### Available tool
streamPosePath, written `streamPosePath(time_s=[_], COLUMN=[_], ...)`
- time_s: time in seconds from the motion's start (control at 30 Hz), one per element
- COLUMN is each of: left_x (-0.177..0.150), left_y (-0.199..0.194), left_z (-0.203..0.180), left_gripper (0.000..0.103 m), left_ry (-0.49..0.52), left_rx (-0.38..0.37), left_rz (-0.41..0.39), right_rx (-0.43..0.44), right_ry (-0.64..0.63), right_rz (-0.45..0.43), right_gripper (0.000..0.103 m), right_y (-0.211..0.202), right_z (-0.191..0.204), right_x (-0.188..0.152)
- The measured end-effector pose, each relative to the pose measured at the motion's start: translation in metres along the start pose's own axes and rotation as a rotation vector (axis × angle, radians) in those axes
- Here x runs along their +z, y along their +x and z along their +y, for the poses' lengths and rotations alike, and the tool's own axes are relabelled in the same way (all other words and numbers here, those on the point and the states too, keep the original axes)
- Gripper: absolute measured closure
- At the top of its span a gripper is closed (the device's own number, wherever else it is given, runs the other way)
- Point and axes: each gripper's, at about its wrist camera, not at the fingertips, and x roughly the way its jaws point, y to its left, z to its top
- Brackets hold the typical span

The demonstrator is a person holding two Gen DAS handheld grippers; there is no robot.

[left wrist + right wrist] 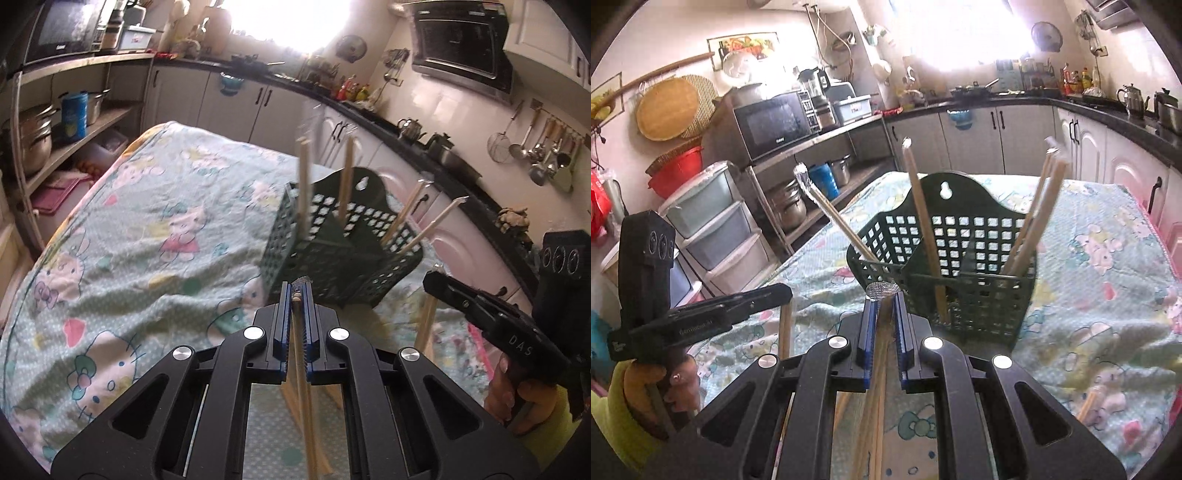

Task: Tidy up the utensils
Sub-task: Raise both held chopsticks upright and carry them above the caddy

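Here the left side of the table point(110, 236), draped in a cartoon-print cloth point(1108, 288), lay bare out to its rounded edge, with shelves of pots point(33, 140) just past it. The left gripper point(296, 291) was clenched on a chopstick point(301, 369) that ran down between its pads. Further right, the green basket point(343, 254) stood near the table's far edge, with chopsticks leaning out of its compartments. On the right, the right gripper point(884, 295) was clamped on a chopstick point(877, 369) with a silver cap, just in front of the basket point(960, 258). White cabinets point(369, 155) ran close behind.
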Motion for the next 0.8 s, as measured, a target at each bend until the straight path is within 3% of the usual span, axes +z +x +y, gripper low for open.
streamPosePath(time_s=[0.8], left_x=[0.054], left_y=[-0.023], left_z=[-0.072], left_gripper=[0.102], left_ry=[0.123], left_rx=[-0.085], left_rz=[-0.133], right_rx=[-0.046], right_ry=[0.002], right_rz=[-0.188], right_gripper=[0.096], right_y=[-0.079], right_z=[-0.023], right_x=[0.022])
